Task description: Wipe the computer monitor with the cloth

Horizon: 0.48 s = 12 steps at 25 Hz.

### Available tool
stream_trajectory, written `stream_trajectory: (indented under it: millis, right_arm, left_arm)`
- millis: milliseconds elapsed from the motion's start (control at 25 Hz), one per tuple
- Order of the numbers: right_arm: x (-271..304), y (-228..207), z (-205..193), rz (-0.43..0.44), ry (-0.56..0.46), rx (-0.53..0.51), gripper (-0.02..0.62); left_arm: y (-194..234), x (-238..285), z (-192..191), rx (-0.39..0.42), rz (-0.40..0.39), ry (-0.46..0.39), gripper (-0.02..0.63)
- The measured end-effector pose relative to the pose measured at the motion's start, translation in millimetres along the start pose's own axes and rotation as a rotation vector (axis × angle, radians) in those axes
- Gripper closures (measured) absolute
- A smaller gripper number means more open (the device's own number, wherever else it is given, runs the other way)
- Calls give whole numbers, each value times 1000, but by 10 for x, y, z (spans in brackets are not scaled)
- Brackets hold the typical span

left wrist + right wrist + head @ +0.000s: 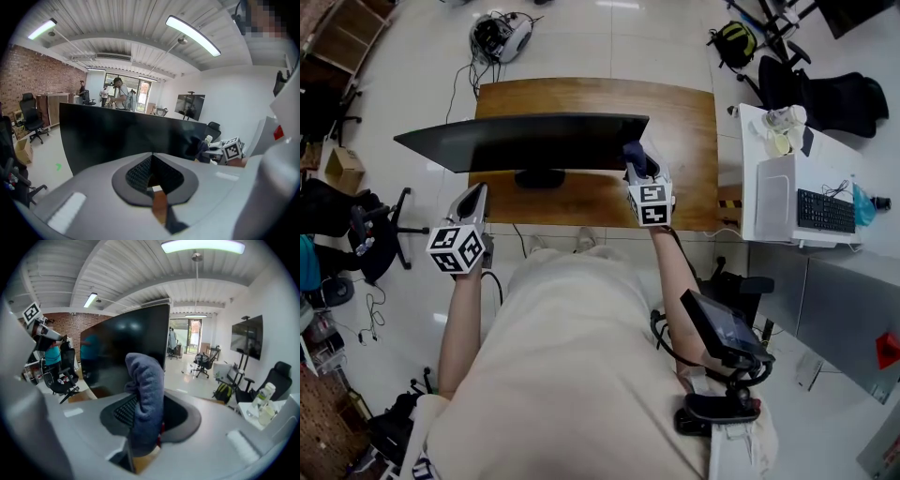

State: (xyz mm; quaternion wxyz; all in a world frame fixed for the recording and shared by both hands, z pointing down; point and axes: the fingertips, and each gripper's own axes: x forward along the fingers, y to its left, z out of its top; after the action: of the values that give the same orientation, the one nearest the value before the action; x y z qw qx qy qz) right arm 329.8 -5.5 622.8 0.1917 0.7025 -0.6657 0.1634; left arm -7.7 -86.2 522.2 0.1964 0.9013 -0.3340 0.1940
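A wooden desk (pixel 684 112) filled the middle of the head view. At three o'clock stood a white table (pixel 839 155) bearing a black keyboard (pixel 825 211) and a pale computer case (pixel 775 197). Black office chairs (pixel 834 98) sat at two o'clock, a yellow-and-black backpack (pixel 734 42) at one, and a cardboard box (pixel 342 169) at nine.

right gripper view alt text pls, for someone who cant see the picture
The right gripper is shut on a folded blue-grey cloth that stands up between its jaws, close to the right edge of a dark monitor. Behind it are office chairs and a wall screen under bright ceiling lights.
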Motion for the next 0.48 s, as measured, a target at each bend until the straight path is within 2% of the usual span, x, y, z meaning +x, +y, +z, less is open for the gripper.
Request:
stream_trajectory:
  millis: [480]
  right_arm:
    - [328,90,-846,30,158,19,482]
  left_arm:
    - [-67,-107,-52,-11,29,4,606]
